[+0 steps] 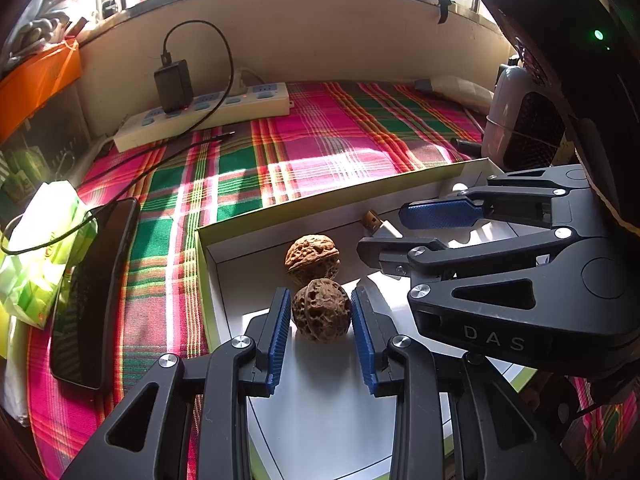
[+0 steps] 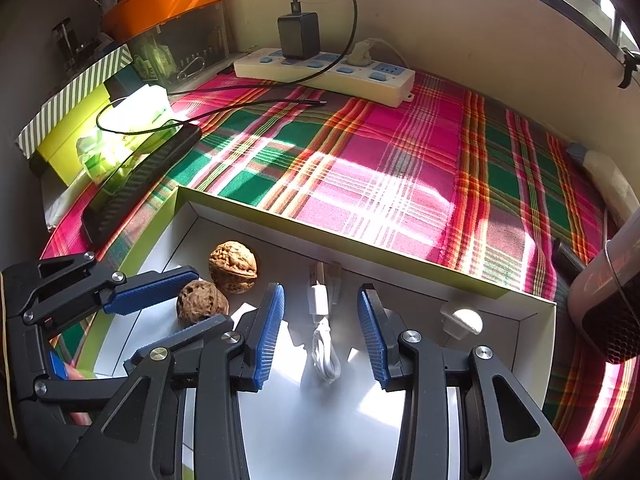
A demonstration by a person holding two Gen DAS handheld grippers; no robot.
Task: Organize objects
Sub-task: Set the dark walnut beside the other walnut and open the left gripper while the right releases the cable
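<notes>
A white box with green outer walls [image 1: 320, 209] [image 2: 360, 246] sits on the plaid cloth. Two brown walnuts lie in it. My left gripper [image 1: 321, 310] is shut on the near walnut [image 1: 321, 310] [image 2: 202, 307], its blue pads touching both sides. The far walnut [image 1: 312, 258] [image 2: 233, 266] touches it from behind. My right gripper [image 2: 322, 318] is open over a coiled white USB cable [image 2: 323, 328] in the box, not touching it. The right gripper also shows in the left wrist view [image 1: 400, 230]. A small white plug piece [image 2: 462, 322] lies at the box's right corner.
A white power strip [image 1: 204, 114] [image 2: 324, 70] with a black charger [image 2: 299, 34] and cable lies at the back. A black phone [image 1: 94, 292] [image 2: 144, 172] and a green tissue pack [image 1: 44, 252] lie left. A hair dryer [image 1: 516, 120] [image 2: 604, 296] lies right.
</notes>
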